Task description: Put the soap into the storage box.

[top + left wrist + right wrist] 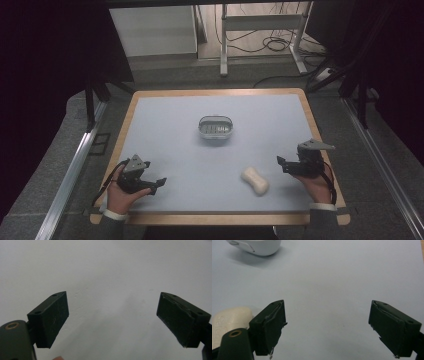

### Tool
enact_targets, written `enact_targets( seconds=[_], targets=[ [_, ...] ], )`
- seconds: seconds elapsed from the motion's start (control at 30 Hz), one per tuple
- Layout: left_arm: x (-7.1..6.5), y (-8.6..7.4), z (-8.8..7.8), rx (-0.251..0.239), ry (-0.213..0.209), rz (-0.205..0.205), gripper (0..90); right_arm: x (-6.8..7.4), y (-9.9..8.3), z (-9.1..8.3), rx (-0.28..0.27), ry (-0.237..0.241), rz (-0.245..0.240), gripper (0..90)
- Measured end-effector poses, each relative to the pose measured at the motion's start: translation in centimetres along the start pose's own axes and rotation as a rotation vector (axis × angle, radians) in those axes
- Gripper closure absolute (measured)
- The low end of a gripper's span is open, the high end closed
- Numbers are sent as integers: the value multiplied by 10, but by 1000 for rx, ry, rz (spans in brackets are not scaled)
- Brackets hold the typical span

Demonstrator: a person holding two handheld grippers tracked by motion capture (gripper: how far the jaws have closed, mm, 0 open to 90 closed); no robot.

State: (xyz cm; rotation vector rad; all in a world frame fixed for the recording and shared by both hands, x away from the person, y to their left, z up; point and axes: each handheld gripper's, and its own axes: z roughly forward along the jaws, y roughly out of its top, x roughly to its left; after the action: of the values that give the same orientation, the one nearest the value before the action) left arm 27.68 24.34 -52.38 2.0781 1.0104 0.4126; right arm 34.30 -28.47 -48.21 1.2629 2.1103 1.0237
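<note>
Presently on the pale blue mat (190, 165): soap bar (255, 181), lower right of centre; oval soap dish (216, 127), centre. Left gripper (156, 184), lower left, jaws spread, nothing between. Right gripper (283, 164), lower right, jaws spread, just beside the soap bar.

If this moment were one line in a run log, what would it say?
left gripper: open, empty | right gripper: open, empty | cream peanut-shaped soap bar: near right gripper | oval white soap dish: mid-table, untouched
</note>
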Motion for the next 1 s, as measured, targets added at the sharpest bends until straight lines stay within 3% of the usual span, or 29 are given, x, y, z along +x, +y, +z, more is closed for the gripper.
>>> enact_targets(
  seconds=[0.3, 0.53, 1.0],
  targets=[
    [-1, 0, 2, 6, -3, 2, 112, -1, 0, -3, -24, -11, -4, 162],
    [-1, 0, 1, 5, -2, 2, 112, -1, 0, -2, 4, -9, -4, 168],
    [-2, 0, 5, 20, -5, 4, 112, 1, 3, -5, -1, 1, -23, 190]
  ],
)
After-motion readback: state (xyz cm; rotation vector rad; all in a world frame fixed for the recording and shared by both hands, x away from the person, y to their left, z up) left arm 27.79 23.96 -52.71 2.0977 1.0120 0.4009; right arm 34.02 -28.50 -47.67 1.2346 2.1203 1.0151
